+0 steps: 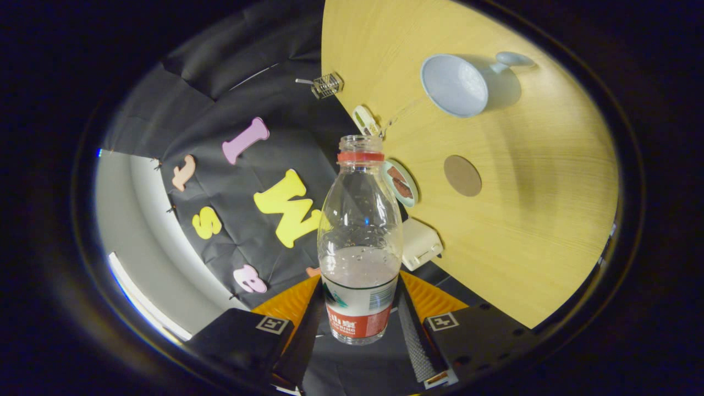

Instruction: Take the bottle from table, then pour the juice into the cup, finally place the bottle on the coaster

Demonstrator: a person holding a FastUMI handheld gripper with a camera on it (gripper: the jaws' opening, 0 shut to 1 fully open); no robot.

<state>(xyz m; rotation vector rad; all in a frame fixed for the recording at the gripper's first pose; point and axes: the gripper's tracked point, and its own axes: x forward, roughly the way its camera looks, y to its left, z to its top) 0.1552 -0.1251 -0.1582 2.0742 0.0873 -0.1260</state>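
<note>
My gripper [360, 313] is shut on a clear plastic bottle [360, 231], both fingers pressing its labelled lower part. The bottle has no cap, a red neck ring, and some liquid low inside. The whole view is rolled, so the wooden table [528, 247] stands to the right of the bottle. A pale blue cup [455, 85] with a handle sits on the table beyond the bottle's mouth, its opening facing me. A round brown coaster [462, 175] lies on the table between the cup and my fingers, to the right of the bottle's neck.
Along the table edge near the bottle sit a small round dish [401, 183] with a reddish inside, a white box [421, 243] and a small white clip-like item [365, 120]. A small clear cage-like object [327, 85] stands off the table's far corner.
</note>
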